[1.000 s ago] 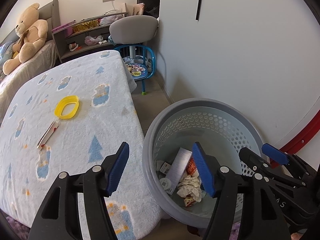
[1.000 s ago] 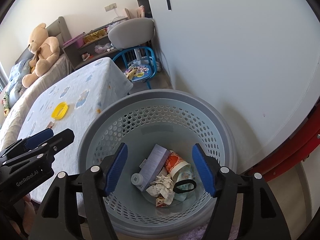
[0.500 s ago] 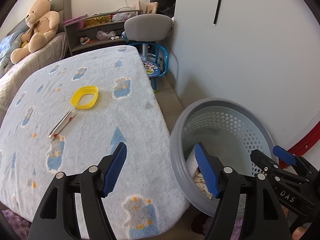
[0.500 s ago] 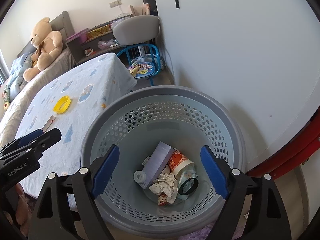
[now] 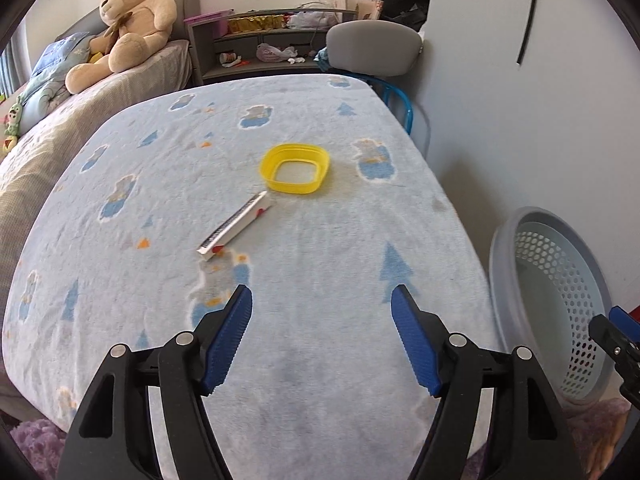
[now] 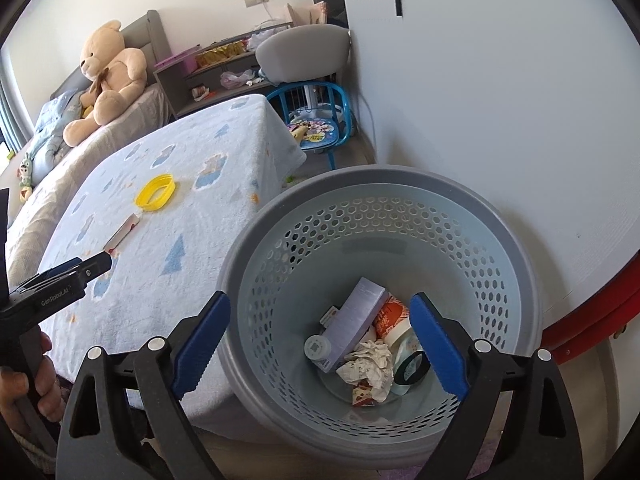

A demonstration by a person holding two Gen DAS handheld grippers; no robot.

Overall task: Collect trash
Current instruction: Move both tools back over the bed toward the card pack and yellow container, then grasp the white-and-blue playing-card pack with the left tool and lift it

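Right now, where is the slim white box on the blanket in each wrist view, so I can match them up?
Left wrist: the slim white box lies left of centre, diagonal, just below-left of the yellow ring.
Right wrist: it sits at the left, small, again below-left of the yellow ring.
Shared landmark: the teddy bear, upper left in both.
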